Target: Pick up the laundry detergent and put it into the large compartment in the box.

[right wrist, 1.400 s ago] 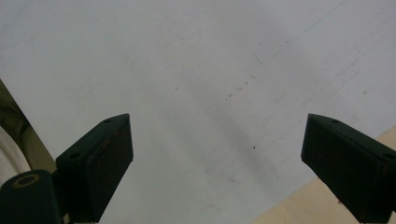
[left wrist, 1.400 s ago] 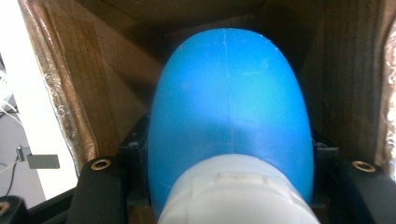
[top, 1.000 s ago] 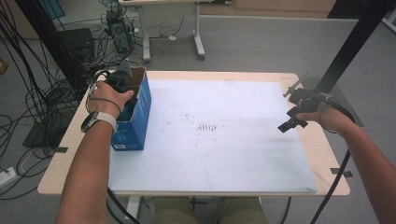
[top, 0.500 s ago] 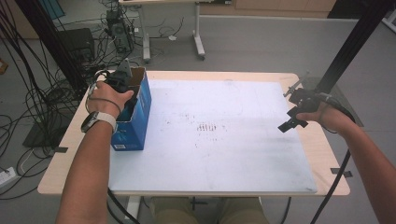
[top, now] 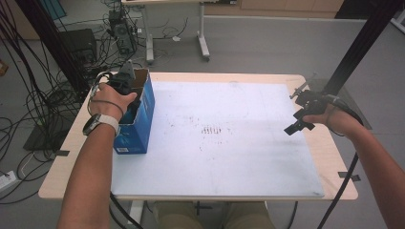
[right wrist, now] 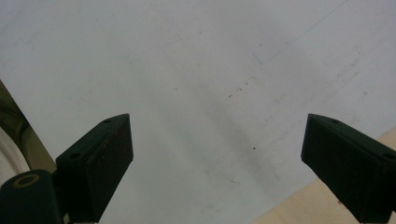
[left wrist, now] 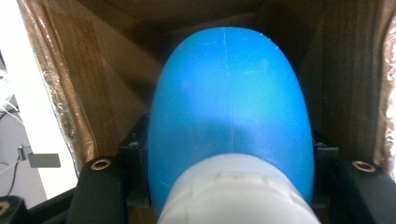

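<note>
White sheeting covers the surface (top: 229,157), with one blue cardboard box (top: 138,117) at its left edge. Inside it, the left claw (left wrist: 229,196) grips the one blue-and-white bottle (left wrist: 229,107) — lower it straight, clear of the flaps, before letting go. The right claw (right wrist: 215,154) hangs wide open — holding nothing — over bare sheet.

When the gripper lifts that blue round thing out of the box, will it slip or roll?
It may slip: the blue thing looks smooth, shiny and curved between the left gripper jaws. Set down, its rounded end would probably roll. It looks like hard plastic, so likely stiff. The cardboard box walls should keep it in place.
</note>
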